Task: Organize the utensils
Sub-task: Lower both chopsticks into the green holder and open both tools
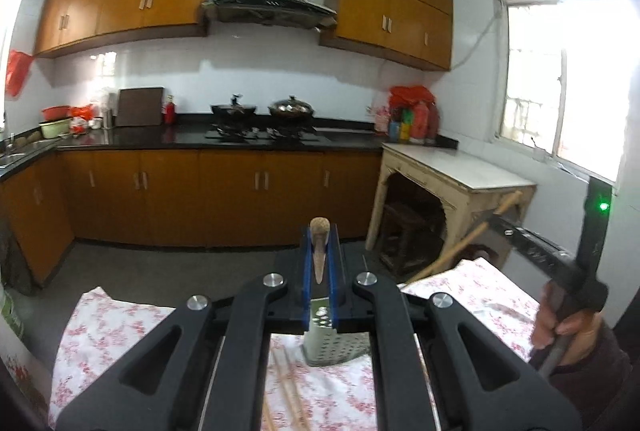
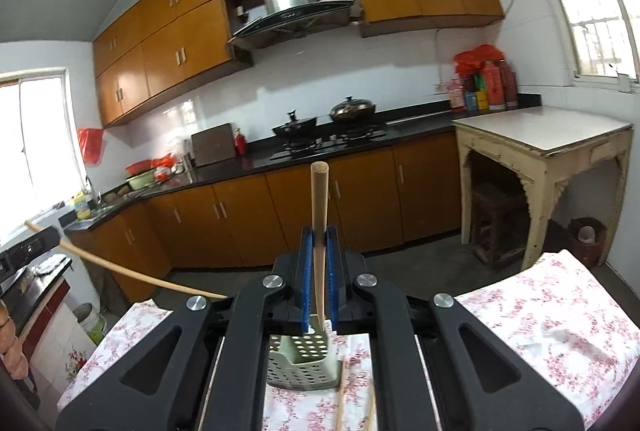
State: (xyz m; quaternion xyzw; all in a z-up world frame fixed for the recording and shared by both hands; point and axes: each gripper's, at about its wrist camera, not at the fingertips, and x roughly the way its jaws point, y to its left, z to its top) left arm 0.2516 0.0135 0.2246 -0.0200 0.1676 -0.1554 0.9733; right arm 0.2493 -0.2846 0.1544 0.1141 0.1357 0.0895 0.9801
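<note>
2 grippers each clench a wooden handle: left gripper [image 1: 320, 251] grasps a dark handle [image 1: 320, 255], right gripper [image 2: 319, 255] a pale handle [image 2: 319, 215], above the floral tablecloth [image 2: 540, 303] and perforated holder [image 2: 304, 363].

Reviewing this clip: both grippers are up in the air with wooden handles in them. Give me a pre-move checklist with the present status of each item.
1. Left gripper shut on a wooden handle: ok.
2. Right gripper shut on its wooden handle: ok.
3. Perforated utensil holder upright on the floral cloth: ok.
4. Holder's opening free: cannot tell, the grippers hide it.
5. Loose chopsticks lie beside the holder, yet to be sorted: not ok.
</note>
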